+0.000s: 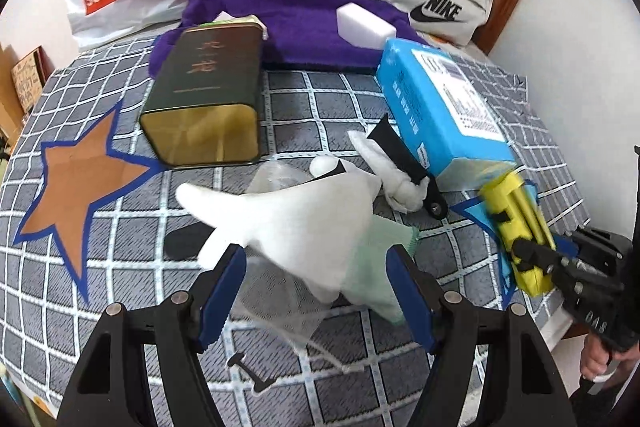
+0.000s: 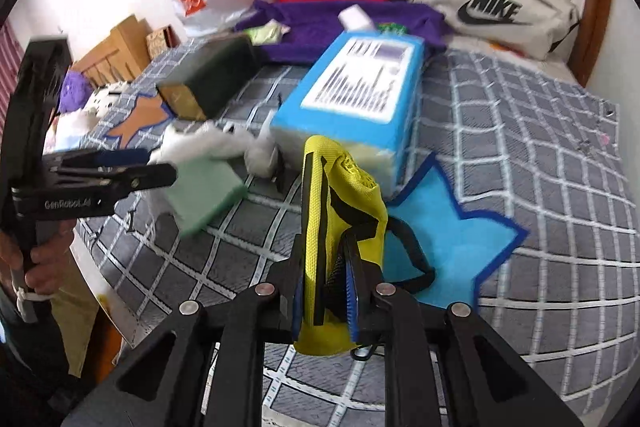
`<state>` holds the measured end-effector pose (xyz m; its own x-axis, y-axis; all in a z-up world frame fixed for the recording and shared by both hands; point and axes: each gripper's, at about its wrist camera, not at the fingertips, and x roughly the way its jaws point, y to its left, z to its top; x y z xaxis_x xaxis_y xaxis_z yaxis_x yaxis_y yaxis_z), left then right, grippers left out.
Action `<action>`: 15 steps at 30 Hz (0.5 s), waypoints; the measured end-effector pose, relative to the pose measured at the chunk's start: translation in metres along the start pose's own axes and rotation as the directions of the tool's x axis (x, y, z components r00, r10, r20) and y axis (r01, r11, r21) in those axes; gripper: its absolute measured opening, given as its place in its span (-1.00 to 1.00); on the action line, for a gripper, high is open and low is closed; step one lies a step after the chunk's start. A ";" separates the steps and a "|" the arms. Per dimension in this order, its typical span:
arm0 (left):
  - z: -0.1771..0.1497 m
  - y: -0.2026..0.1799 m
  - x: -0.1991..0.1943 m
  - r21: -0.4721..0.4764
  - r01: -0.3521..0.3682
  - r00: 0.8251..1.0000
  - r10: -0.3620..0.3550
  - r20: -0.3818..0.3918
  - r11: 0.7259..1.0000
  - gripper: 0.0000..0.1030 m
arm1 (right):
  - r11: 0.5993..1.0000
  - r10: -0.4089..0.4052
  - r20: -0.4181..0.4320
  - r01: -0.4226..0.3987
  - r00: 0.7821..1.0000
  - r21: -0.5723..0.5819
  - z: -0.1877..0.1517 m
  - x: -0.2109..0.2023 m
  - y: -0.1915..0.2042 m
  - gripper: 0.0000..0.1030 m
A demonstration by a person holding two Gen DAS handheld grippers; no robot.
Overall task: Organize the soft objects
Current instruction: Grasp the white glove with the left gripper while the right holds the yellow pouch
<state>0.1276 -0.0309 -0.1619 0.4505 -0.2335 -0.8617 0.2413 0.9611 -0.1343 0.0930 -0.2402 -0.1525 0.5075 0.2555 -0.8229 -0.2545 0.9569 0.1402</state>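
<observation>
The right gripper is clenched on the yellow mesh pouch just in front of the blue box, so its dangling strap could snag, while the left gripper, released, straddles the white-and-green cloth.

Bed under grey white-grid cover, bearing brown star patch, blue star patch, dark green tin on its side, blue box, purple towel, white plush.
</observation>
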 end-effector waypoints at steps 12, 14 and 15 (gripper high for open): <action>0.000 -0.005 0.022 0.036 0.057 0.998 -0.057 -0.010 0.998 -0.64 | 1.000 0.003 0.001 -0.003 1.000 -0.011 -0.001 0.021 0.003 -0.44; -0.001 -0.001 0.015 0.039 0.057 0.998 -0.057 0.007 0.998 -0.69 | 1.000 0.004 0.007 -0.004 1.000 -0.008 0.000 0.019 0.003 -0.50; -0.001 0.000 0.012 0.038 0.057 0.998 -0.058 0.013 0.998 -0.69 | 1.000 0.002 0.009 -0.002 1.000 -0.010 0.000 0.018 0.004 -0.54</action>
<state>0.1321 -0.0335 -0.1732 0.4470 -0.2905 -0.8460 0.2989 0.9399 -0.1649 0.1015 -0.2322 -0.1664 0.5147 0.2585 -0.8175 -0.2631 0.9551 0.1363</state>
